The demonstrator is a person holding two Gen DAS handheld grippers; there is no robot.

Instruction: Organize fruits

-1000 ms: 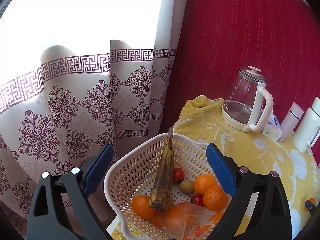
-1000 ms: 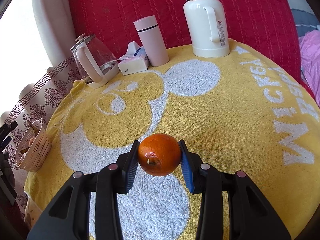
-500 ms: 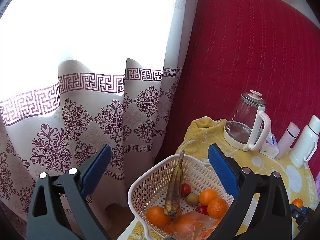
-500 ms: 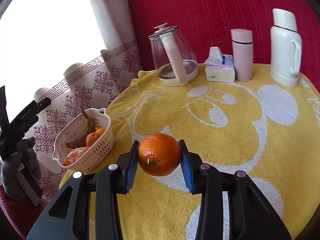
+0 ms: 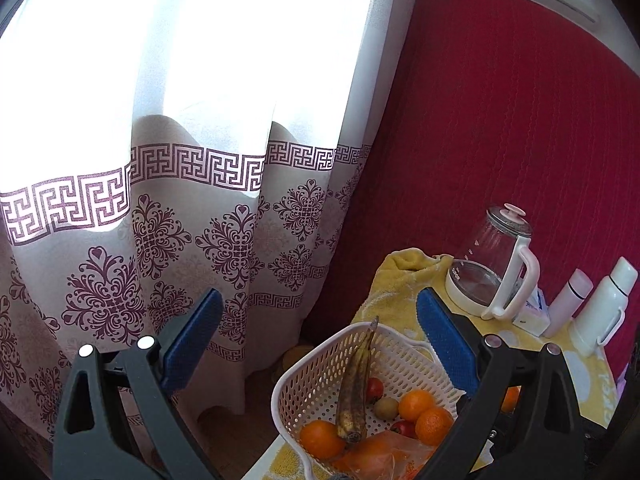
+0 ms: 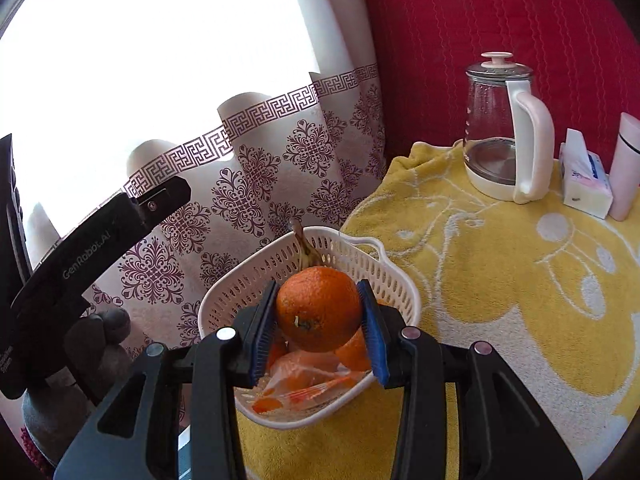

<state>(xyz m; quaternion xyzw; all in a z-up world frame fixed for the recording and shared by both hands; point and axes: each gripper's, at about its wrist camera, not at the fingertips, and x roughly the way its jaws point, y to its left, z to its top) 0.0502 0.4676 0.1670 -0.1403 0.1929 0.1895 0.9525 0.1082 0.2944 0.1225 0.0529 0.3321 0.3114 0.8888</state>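
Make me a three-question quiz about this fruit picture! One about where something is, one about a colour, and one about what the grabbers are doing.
1. Where is the banana?
A. In the white basket
B. Beside the glass kettle
C. On the floor

2. What colour is the towel that covers the table?
A. Green
B. Yellow with white drawings
C. Plain blue

3. What is the right gripper doing?
A. Hanging open and empty
B. Squeezing a tissue pack
C. Holding an orange between its blue pads

Answers:
1. A, its dark, spotty length leans against the basket wall among the other fruit.
2. B, the right wrist view shows yellow cloth with white outlines.
3. C, the orange sits clamped just above the basket, while the left gripper is open and empty.
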